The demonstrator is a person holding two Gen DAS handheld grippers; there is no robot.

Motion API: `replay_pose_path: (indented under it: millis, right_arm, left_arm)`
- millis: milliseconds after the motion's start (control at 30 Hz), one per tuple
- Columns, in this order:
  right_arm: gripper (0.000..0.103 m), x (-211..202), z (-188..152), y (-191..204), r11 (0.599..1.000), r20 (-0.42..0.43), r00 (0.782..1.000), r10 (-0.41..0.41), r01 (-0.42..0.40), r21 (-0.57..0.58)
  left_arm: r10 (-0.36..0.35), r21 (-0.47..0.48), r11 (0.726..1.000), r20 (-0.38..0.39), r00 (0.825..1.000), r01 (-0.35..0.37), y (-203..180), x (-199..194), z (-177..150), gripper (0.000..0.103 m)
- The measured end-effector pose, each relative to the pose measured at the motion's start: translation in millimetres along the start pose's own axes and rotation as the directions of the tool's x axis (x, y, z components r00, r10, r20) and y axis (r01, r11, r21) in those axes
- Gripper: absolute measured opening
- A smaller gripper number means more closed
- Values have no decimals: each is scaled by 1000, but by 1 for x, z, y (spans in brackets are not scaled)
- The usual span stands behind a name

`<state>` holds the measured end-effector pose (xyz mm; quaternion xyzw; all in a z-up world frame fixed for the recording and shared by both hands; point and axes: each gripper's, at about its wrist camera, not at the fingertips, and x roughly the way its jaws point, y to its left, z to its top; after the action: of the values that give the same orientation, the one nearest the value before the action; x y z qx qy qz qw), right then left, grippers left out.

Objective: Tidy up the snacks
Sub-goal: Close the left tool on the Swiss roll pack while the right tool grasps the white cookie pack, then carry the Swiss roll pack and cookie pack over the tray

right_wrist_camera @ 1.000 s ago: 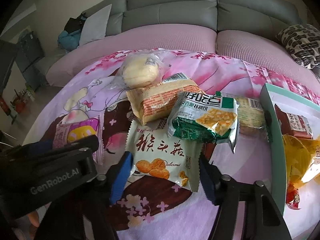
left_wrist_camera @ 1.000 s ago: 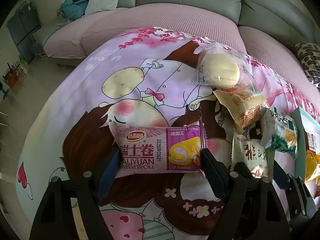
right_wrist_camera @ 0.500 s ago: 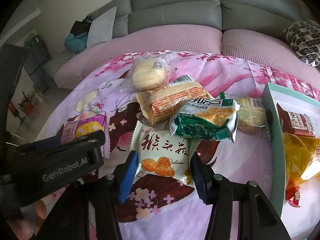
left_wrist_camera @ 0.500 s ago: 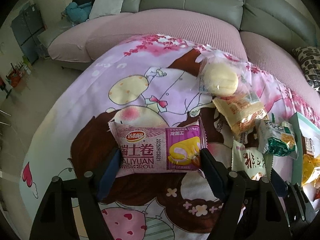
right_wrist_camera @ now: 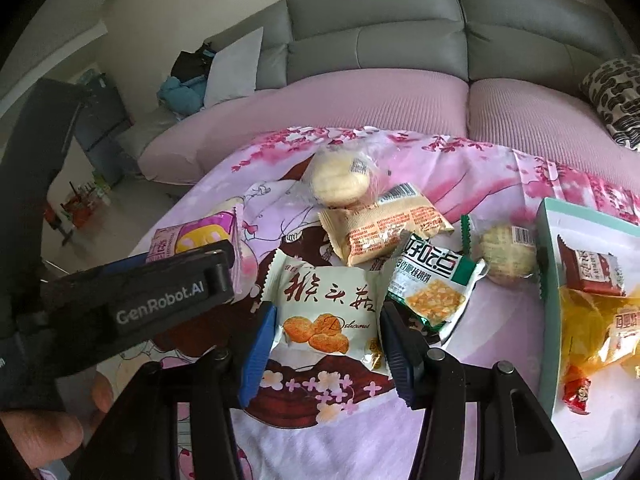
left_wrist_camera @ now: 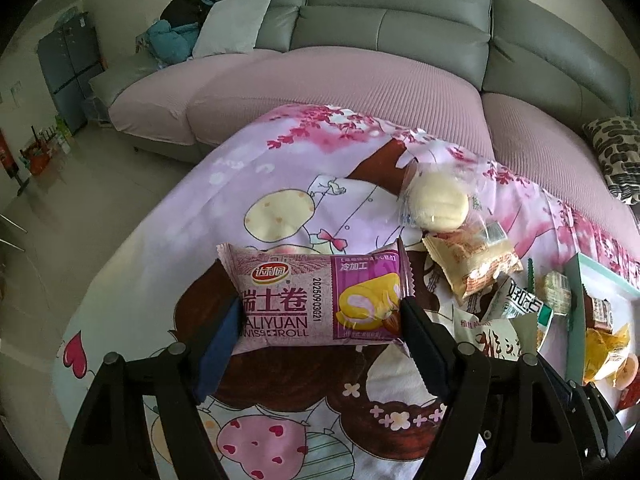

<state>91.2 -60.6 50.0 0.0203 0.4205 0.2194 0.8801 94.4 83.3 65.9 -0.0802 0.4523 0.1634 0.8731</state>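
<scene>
A pink Swiss roll packet (left_wrist_camera: 316, 300) is pinched end to end by my left gripper (left_wrist_camera: 320, 312) and hangs above the cartoon tablecloth (left_wrist_camera: 280, 184). The right wrist view shows that same gripper's black body at the left, with the pink packet (right_wrist_camera: 192, 240) sticking out past it. My right gripper (right_wrist_camera: 328, 320) is shut on a white biscuit packet (right_wrist_camera: 328, 300) with red lettering; its blue pads (right_wrist_camera: 260, 340) press both sides and the wrapper bulges. A teal box (right_wrist_camera: 546, 280) at the right edge holds a red packet (right_wrist_camera: 592, 272) and yellow wrappers (right_wrist_camera: 600, 328).
On the cloth lie a wrapped round bun (right_wrist_camera: 340, 182), a tan packet (right_wrist_camera: 384, 228), a green packet (right_wrist_camera: 432, 292) and a clear-wrapped cookie (right_wrist_camera: 508, 256). A pink and grey sofa (right_wrist_camera: 360, 48) curves behind the table. A thumb (right_wrist_camera: 36, 436) shows at lower left.
Both grippers have risen with their packets, so the table and loose snacks look smaller and farther. The right fingers drew in slightly on the white packet.
</scene>
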Motion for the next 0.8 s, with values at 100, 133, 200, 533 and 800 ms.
replay_pose_path:
  millis: [100,133,200,533,800]
  right_arm:
    - [55,-3,1,-2,1000,8,1000,-2,2,2]
    - [55,-5,2,-4,1000,11,1000,-3,3,5]
    - [55,-9,2,-6,1000,21,1000,-9,9,12]
    - [55,-41,9,-40,993,100,989,-106,100,70]
    - [55,-74,10,-89,970,147,969,-199,173,170]
  left_arm:
    - [-3,2,1000,9,1000,3,-1,-3,1,80]
    - [-3,3,1000,13,1000,3,-2,-5,2,80]
    - [-4,5,1000,19,1000,4,-3,-7,2,80]
    - [-46,47,998,74,996,42,-25,-26,6,80]
    - [-113,109,989,124,986,100,-59,-44,8,80]
